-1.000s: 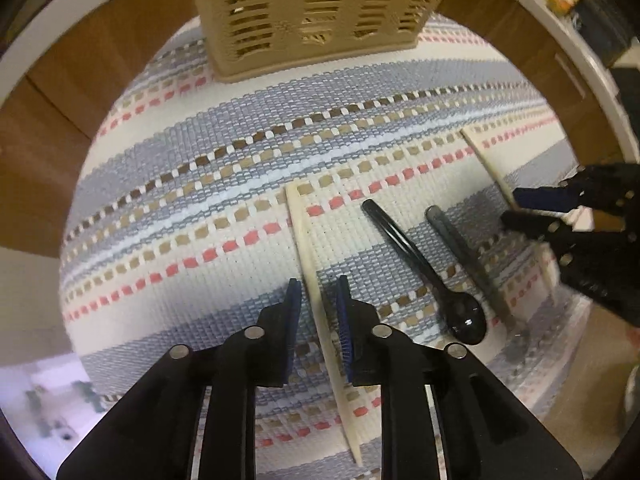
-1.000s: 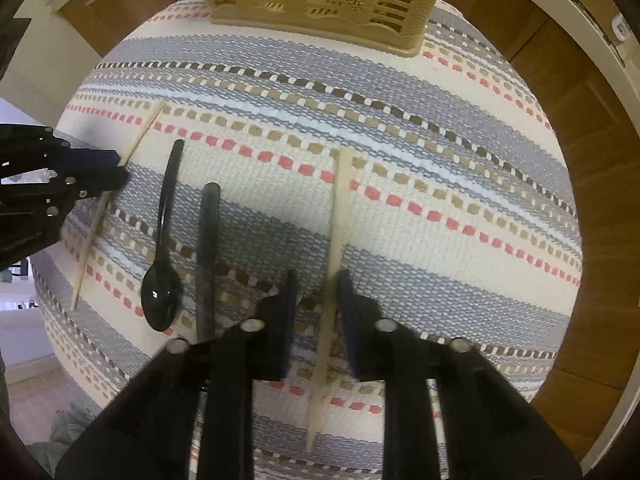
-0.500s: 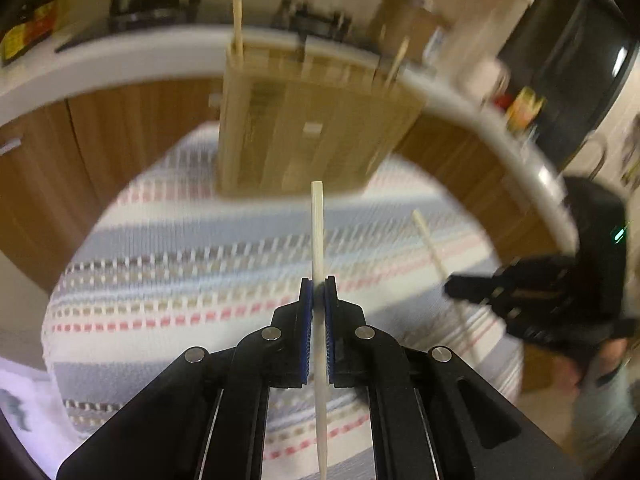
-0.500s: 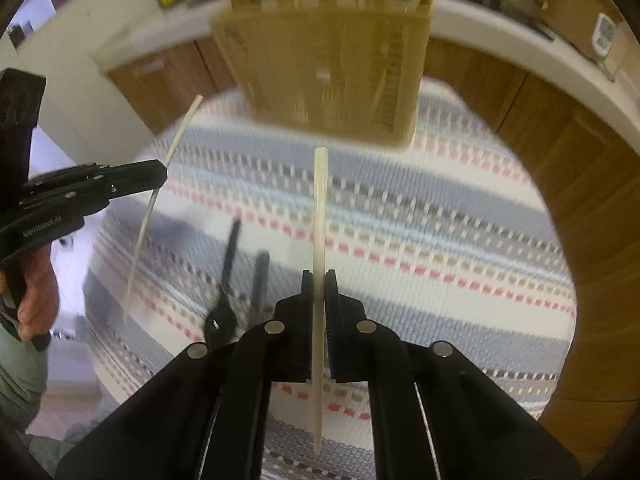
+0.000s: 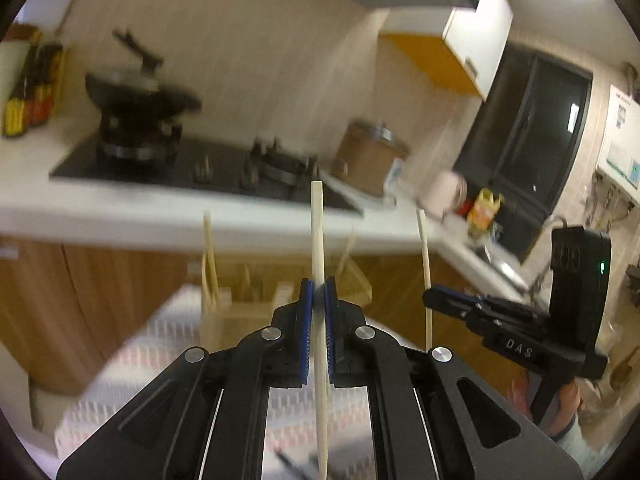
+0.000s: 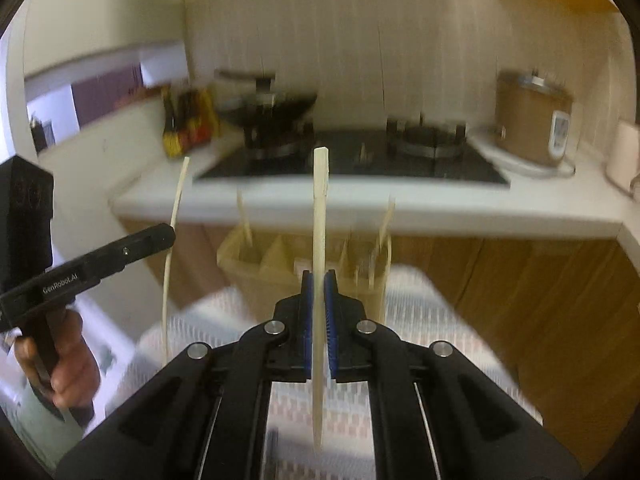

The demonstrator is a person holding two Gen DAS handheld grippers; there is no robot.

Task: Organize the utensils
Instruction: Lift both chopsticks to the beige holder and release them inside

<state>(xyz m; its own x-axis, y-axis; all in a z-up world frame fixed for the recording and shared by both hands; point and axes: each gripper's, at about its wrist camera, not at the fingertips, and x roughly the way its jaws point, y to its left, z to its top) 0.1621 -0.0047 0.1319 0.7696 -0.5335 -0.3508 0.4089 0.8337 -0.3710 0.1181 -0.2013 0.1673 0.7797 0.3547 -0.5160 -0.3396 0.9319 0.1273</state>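
Left tongs: my left tongs [image 5: 317, 294] are closed tight on a pale wooden chopstick [image 5: 318, 232], gripped near its middle, blunt end up and the thin end hanging below the blue pads.
Right tongs: my right tongs [image 6: 319, 286] are likewise clamped on a second pale wooden chopstick [image 6: 320, 208], upright, its tip dangling beneath the pads.
Where things are: both sticks are lifted clear of the striped woven mat [image 6: 416, 300]; the beige slotted plastic utensil basket [image 6: 280, 268] stands ahead at the mat's far edge, a few sticks already upright in it.
Cross-check: from the right wrist view I see the left tongs' stick [image 6: 173, 236] bowing in the fisheye, held well apart from mine.
Risk, slip: I judge each stick is pinched on a narrow, smooth shaft; a quick swing could let it pivot or slide through the pads.
Risk, aim: both views are blurred, so I cannot tell which compartment lies under either tip; lowering blind could catch the basket rim or a divider.
Risk, clash: bringing both pairs of tongs to the basket together could knock the sticks against each other or against those already standing there.
Risk, tipping: the basket looks light; a sideways push from a stick could topple it off the mat.
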